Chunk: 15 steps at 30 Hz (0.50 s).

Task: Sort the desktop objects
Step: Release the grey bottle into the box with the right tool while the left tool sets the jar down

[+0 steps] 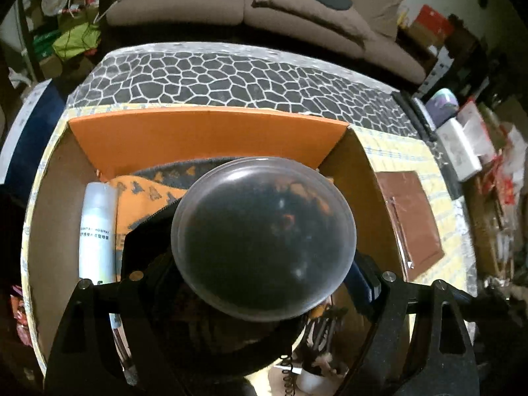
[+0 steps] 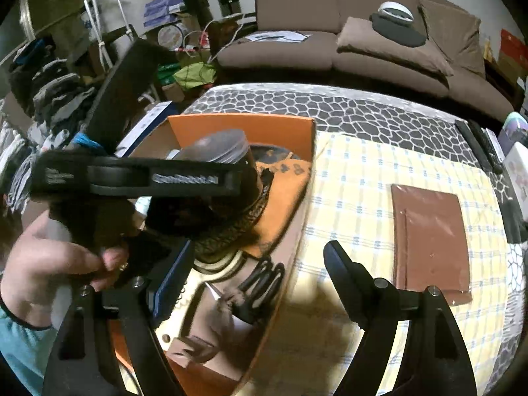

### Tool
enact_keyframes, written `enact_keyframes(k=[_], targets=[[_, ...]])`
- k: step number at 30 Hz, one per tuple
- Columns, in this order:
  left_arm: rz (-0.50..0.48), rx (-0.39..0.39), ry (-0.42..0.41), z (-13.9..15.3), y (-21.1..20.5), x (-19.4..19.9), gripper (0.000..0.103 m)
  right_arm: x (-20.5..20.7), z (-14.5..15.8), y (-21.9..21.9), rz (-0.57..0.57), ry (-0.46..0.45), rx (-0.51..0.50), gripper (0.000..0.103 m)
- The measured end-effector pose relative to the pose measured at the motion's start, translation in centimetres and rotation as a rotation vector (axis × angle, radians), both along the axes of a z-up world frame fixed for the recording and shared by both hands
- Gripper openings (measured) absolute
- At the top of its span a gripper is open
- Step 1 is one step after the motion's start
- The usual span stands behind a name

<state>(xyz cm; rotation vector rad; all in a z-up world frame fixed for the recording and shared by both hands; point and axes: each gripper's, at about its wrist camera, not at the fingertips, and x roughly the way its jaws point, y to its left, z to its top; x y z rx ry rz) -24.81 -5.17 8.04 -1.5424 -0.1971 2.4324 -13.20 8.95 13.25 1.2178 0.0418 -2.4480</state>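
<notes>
My left gripper (image 1: pixel 264 283) is shut on a dark round jar with a clear domed lid (image 1: pixel 264 237) and holds it over the open orange cardboard box (image 1: pixel 211 132). The jar (image 2: pixel 217 151) and the left gripper also show in the right wrist view, above the box (image 2: pixel 244 125). In the box lie a white spray bottle (image 1: pixel 97 227), an orange patterned cloth (image 1: pixel 142 194) and black clips (image 2: pixel 260 283). My right gripper (image 2: pixel 250 280) is open and empty at the box's right wall. A brown leather wallet (image 2: pixel 429 244) lies on the yellow checked cloth (image 2: pixel 356 178).
The table has a black stone-pattern cover (image 2: pixel 346 112). A brown sofa (image 2: pixel 346 39) stands behind it. Remote controls (image 2: pixel 475 145) and white boxes (image 1: pixel 458 148) lie at the table's right edge. Clutter stands at the left.
</notes>
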Motion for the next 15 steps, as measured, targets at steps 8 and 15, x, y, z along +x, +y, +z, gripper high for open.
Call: enact_keyframes(k=[8, 15], targets=[[0.042, -0.111, 0.040, 0.8, -0.6, 0.3, 0.083, 0.2, 0.3, 1.0, -0.006, 0.005, -0.014, 0.082], [0.044, -0.156, 0.006, -0.9, -0.5, 0.3, 0.083, 0.2, 0.4, 1.6, -0.019, 0.001, -0.024, 0.082]])
